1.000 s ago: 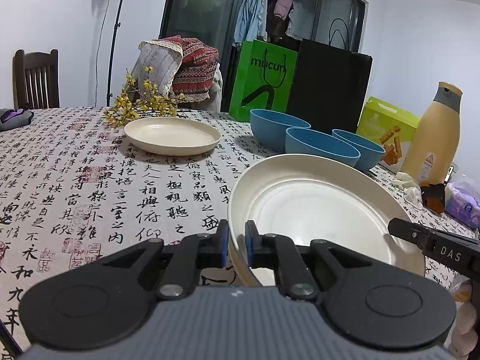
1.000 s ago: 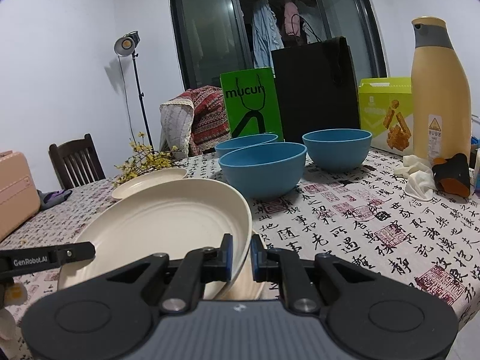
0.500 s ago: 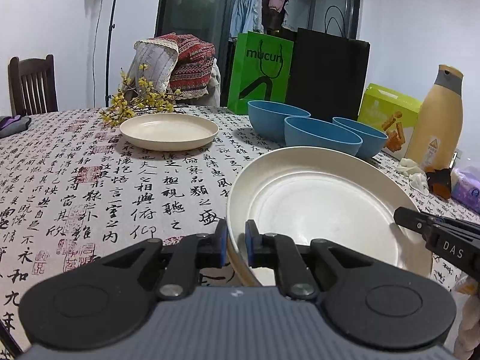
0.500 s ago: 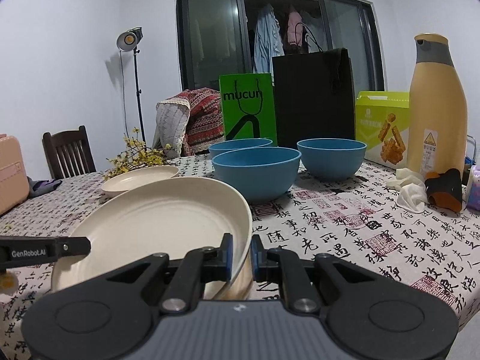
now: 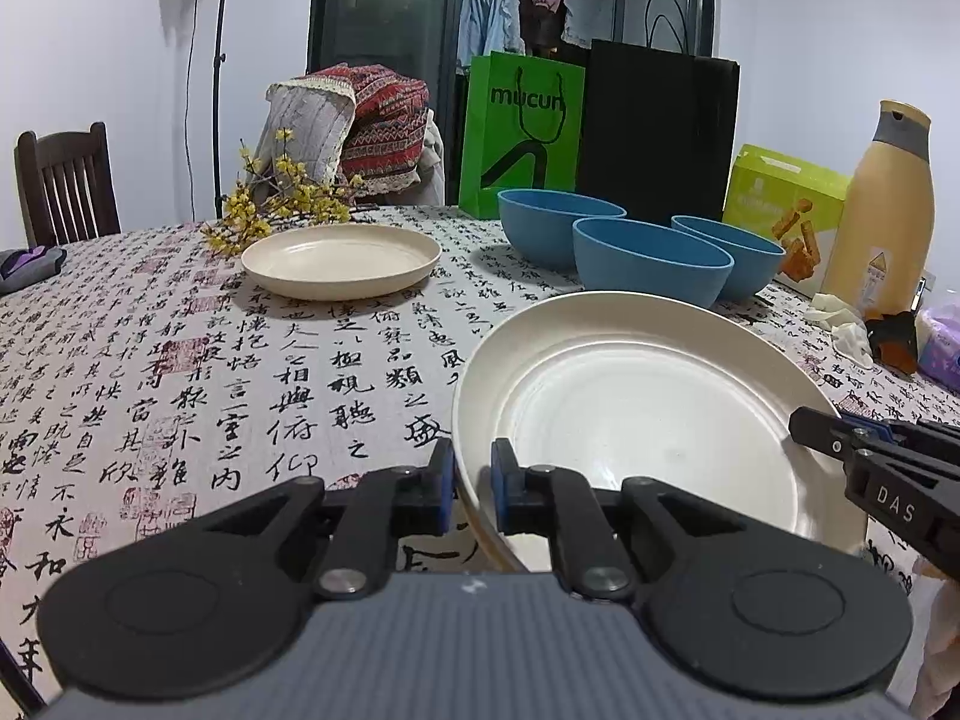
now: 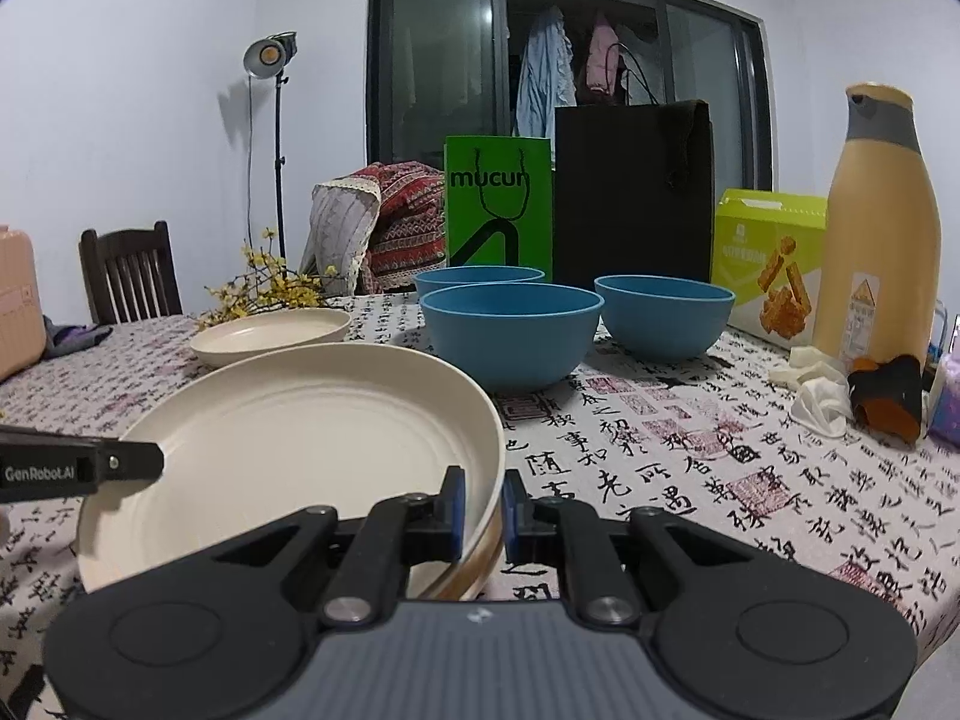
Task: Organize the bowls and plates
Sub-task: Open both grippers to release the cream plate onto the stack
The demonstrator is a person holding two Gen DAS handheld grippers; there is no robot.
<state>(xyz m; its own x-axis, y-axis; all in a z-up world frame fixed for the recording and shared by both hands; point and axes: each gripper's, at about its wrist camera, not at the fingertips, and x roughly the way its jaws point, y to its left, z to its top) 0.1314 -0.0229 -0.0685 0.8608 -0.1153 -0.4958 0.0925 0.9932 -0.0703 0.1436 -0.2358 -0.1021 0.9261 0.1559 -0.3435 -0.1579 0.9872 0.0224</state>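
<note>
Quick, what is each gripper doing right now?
Left gripper: shut on the near cream plate's left rim.
Right gripper: shut on the same plate's right rim.

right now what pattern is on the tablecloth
White tablecloth with black Chinese calligraphy and faded red seal stamps; clearest in the left wrist view.

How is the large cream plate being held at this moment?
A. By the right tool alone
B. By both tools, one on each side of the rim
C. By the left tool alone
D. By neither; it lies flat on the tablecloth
B: the left tool and the right tool each clamp opposite edges of the large cream plate.
</note>
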